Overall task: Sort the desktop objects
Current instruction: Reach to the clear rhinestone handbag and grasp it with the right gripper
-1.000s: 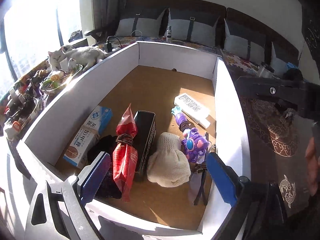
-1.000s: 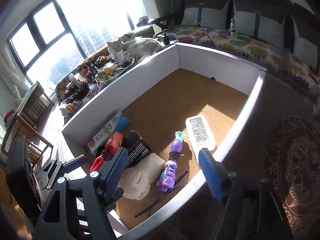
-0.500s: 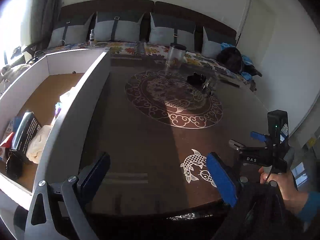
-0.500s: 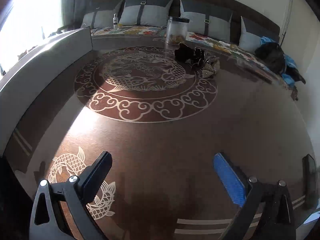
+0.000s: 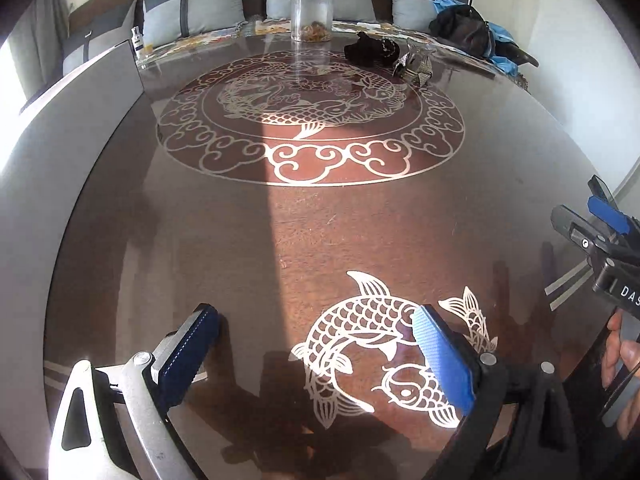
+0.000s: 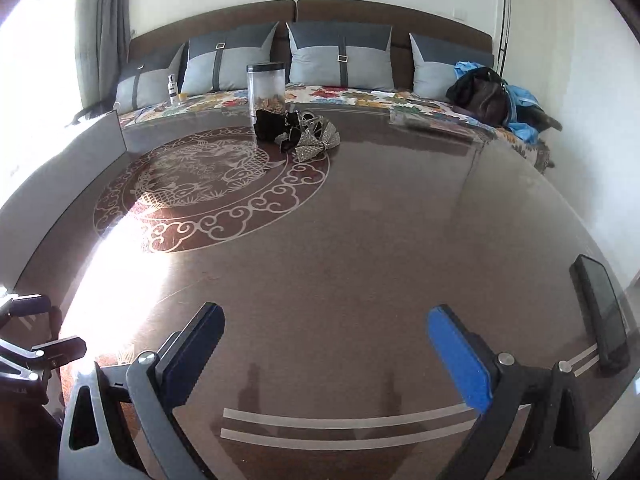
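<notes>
Both the left tool (image 5: 316, 356) and right tool (image 6: 326, 358) gape wide, black pouch (image 6: 272, 125) far ahead.

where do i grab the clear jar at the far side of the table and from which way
Grip the clear jar around its mid-body, coming in level from the near left. It stands upright and cylindrical, and the black item and glittery piece crowd its base on the near right. Both tools are open.

Both views have swung from the white box (image 5: 60, 152) toward the table (image 5: 320, 240).
</notes>
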### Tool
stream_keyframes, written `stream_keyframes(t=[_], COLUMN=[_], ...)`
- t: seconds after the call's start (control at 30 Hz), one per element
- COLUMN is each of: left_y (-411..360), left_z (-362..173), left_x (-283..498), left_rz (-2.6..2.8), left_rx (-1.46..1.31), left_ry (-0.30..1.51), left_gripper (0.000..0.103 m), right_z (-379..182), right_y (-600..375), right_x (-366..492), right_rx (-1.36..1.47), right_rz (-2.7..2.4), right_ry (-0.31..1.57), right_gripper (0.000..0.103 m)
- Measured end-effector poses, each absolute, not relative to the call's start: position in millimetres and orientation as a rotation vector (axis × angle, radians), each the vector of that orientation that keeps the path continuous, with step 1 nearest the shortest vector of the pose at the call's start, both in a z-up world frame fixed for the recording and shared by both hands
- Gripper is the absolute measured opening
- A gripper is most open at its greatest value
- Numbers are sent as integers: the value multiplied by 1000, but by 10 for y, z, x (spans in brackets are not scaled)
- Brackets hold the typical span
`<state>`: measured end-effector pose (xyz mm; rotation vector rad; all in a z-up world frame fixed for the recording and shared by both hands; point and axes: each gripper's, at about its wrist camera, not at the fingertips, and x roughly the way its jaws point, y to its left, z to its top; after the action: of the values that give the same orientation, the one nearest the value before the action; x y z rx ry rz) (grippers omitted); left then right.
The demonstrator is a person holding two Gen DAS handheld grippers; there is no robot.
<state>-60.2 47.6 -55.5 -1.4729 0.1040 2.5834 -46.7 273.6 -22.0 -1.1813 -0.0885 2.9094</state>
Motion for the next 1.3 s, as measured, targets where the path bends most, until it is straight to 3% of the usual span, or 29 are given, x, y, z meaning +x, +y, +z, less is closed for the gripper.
stream_keyframes(t=[0.47, 0.77, 1.07, 1.3], left_y=[462, 456, 455, 455], left_z=[-579, -584, -587, -587], left_x=[-1418, -1439, -1439, -1439], left_rz=[2576, 2587, 2587, 2587], left_rx=[-1349, -1341, -1341, -1341], left_ry=[167, 159, 159, 159], left_gripper=[103, 103, 103, 103], right_z=[-437, -471, -382, -364], right_y=[2967, 3068, 2886, 2577], right_x=[-631, -767, -2388, -3343], right_rx=[-1311, -1362, -1538, -1445], right_rz=[2846, 2864, 2736, 2671], right_ry=[115, 327, 594, 354], right_gripper=[102, 102, 102, 102])
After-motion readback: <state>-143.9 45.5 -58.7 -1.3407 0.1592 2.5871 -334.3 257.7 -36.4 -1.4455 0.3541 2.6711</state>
